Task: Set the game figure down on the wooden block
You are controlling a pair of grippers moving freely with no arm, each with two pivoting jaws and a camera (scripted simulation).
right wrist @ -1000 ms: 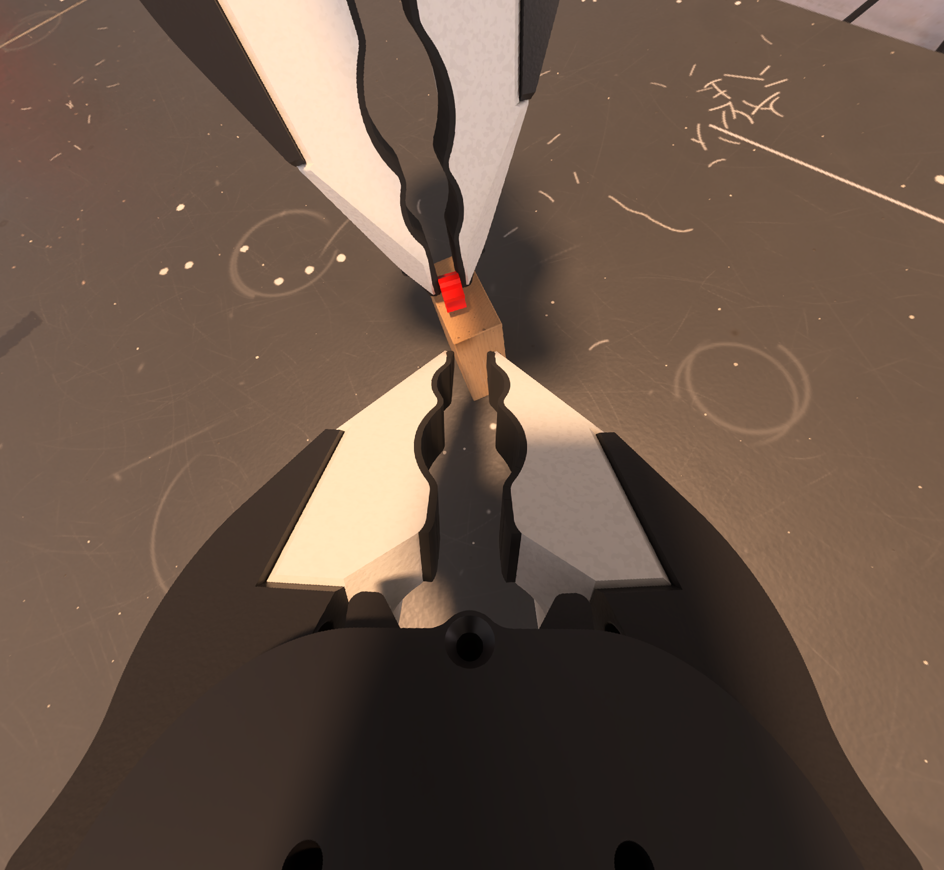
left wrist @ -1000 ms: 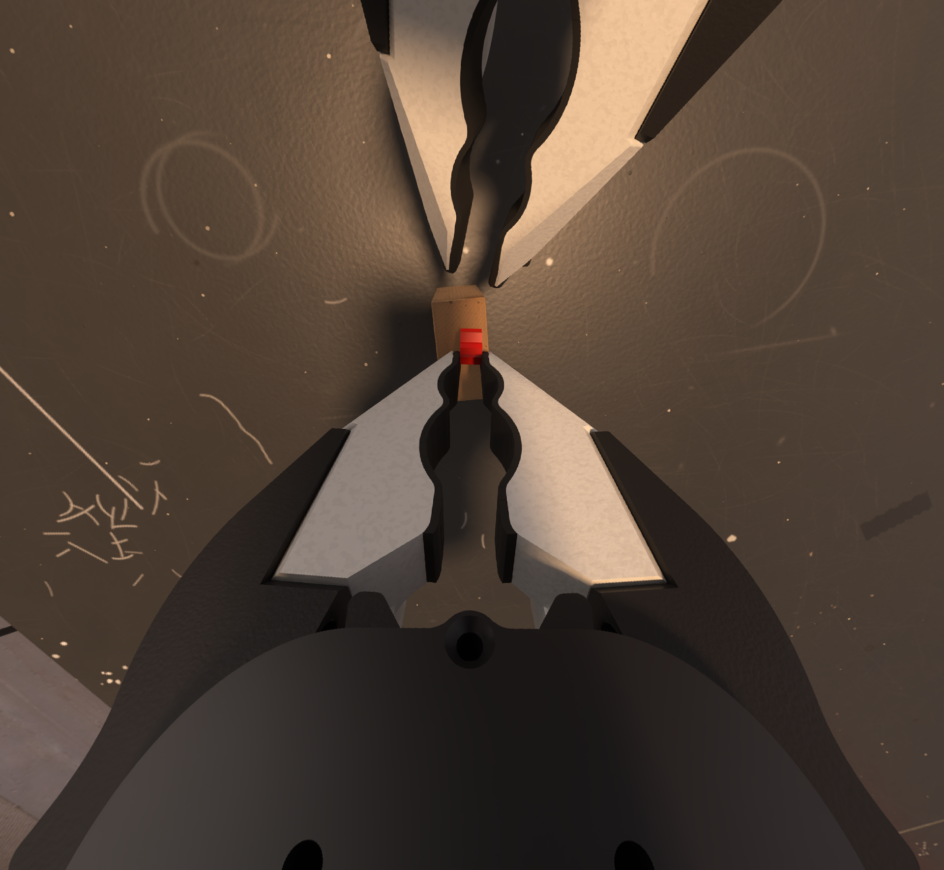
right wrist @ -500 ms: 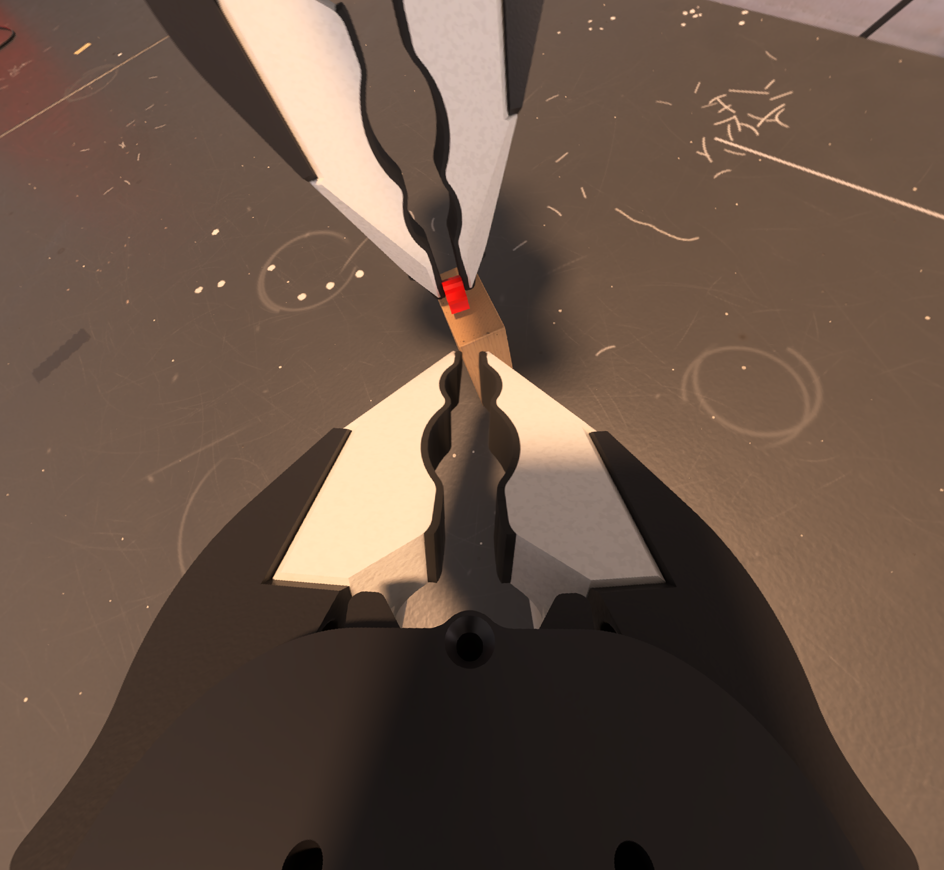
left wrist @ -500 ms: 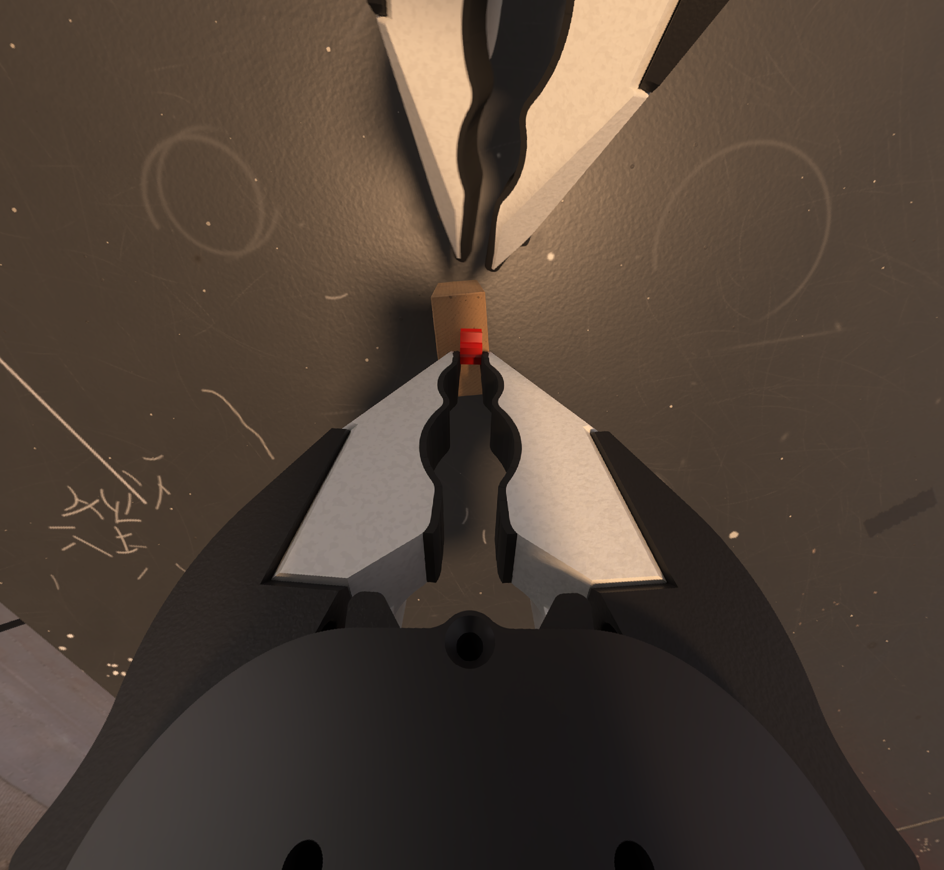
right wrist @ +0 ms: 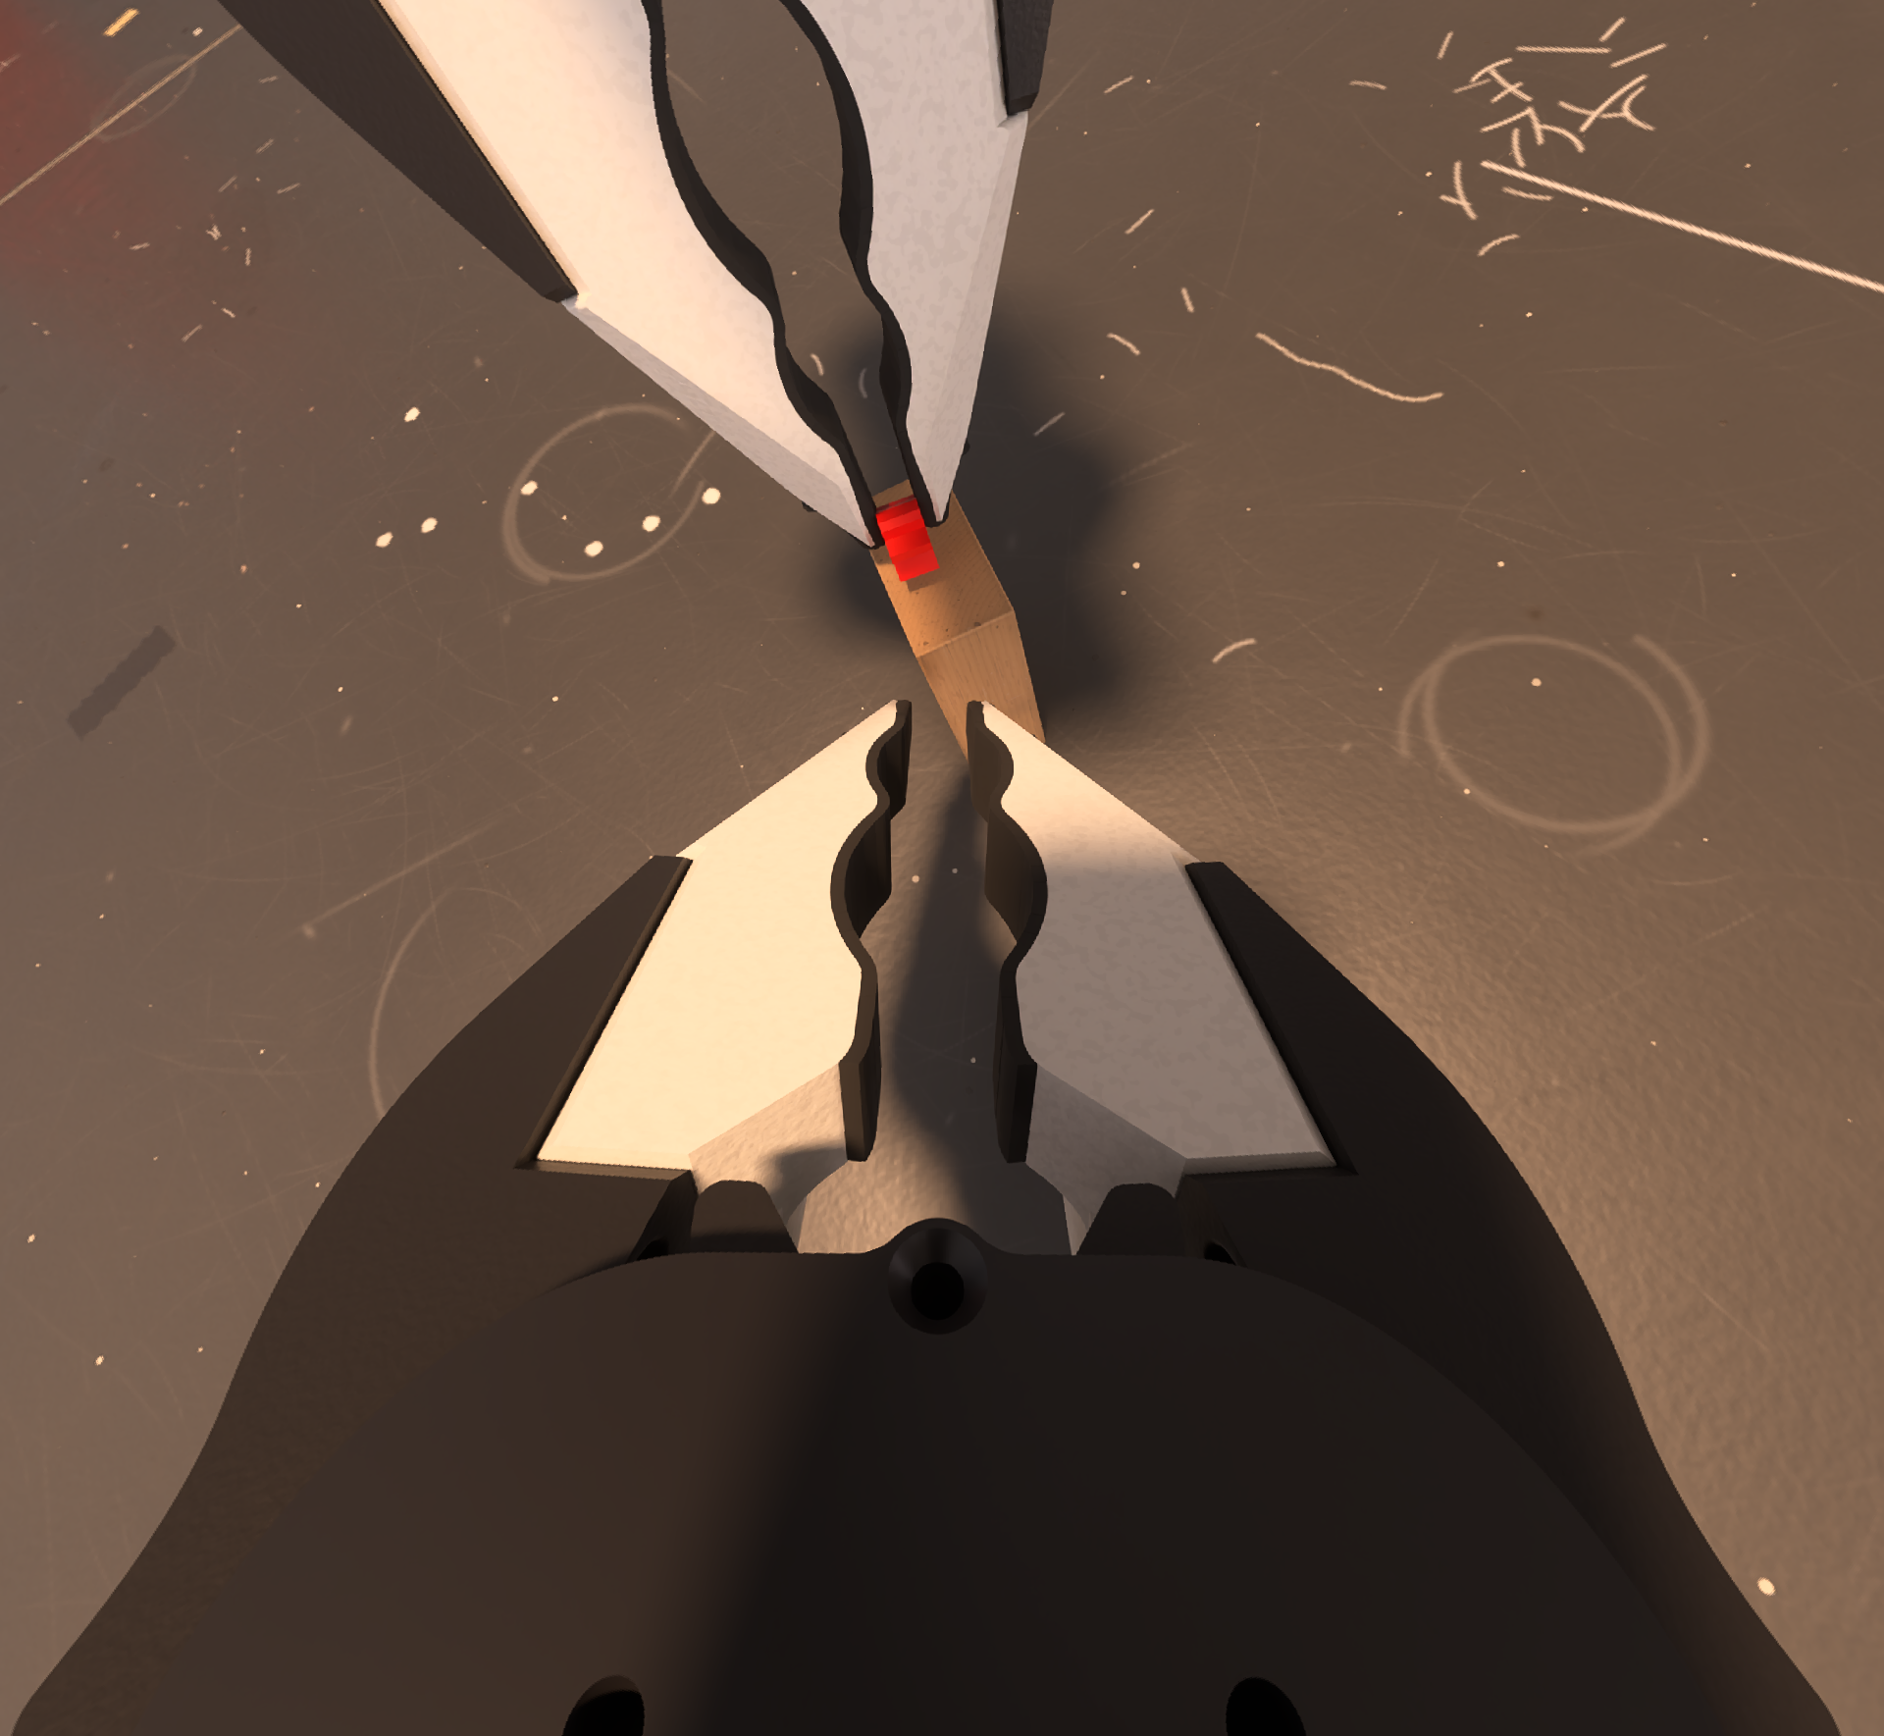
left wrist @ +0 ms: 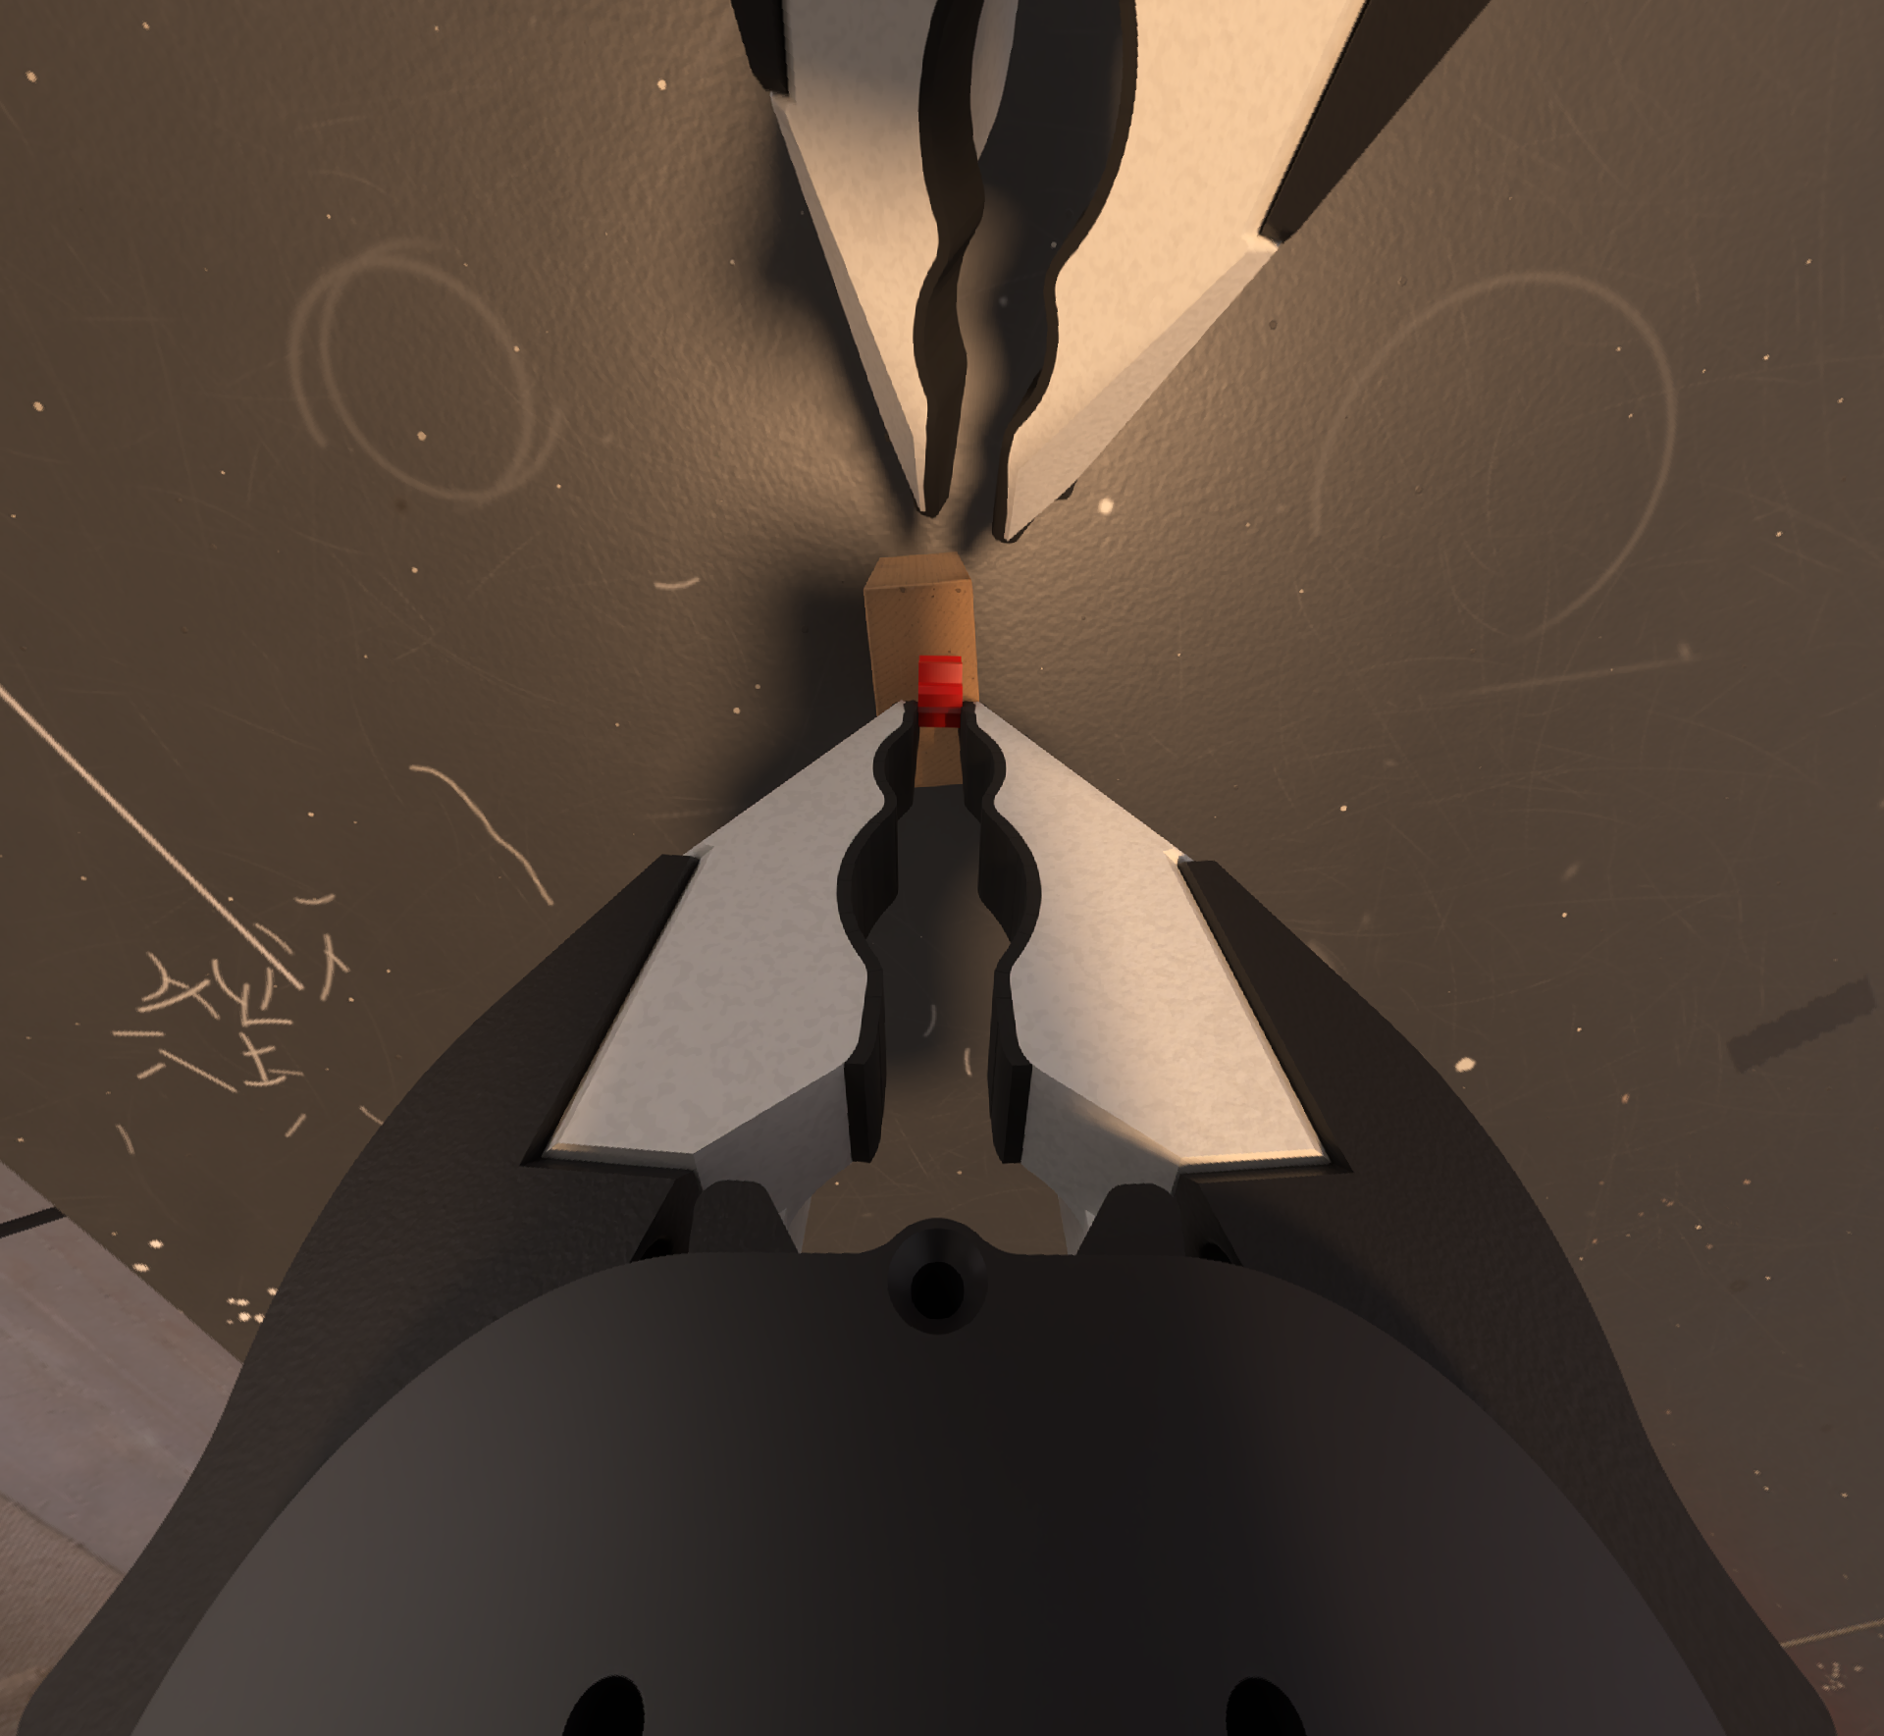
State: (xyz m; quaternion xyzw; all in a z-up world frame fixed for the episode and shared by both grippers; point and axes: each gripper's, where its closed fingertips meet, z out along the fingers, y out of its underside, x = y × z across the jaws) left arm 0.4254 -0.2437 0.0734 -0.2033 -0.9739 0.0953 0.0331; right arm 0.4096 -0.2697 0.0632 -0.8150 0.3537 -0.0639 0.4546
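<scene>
L claw (left wrist: 939,716): tips pinched on the red game figure (left wrist: 939,690), fingers nearly together, figure's lower part between them. Seen from the R wrist view the same claw comes in from the top, tips clamped either side of the figure.

Figure sits over the wooden block (left wrist: 918,632), at the end nearer the L claw. From the R wrist view it looks to be on or right at the block's top face (right wrist: 953,606); can't tell for sure whether it's touching or just above. Block is a tall light-wood piece standing on the tabletop (left wrist: 357,617), dark shadow pooled round its base.

R claw (right wrist: 938,718): holds nothing, fingers set a little apart w/ a narrow gap. Its right fingertip (right wrist: 1004,759) overlaps the block's near side in its own view; contact can't be judged. In the L wrist view the R claw's tips show just beyond the block's far end, apart from it.

Tabletop: dark brown, scuffed; pale ring marks either side of the block, scratch cluster plus a long pale line (right wrist: 1682,234) off to one side. Pale floor strip at a corner (left wrist: 71,1361).
</scene>
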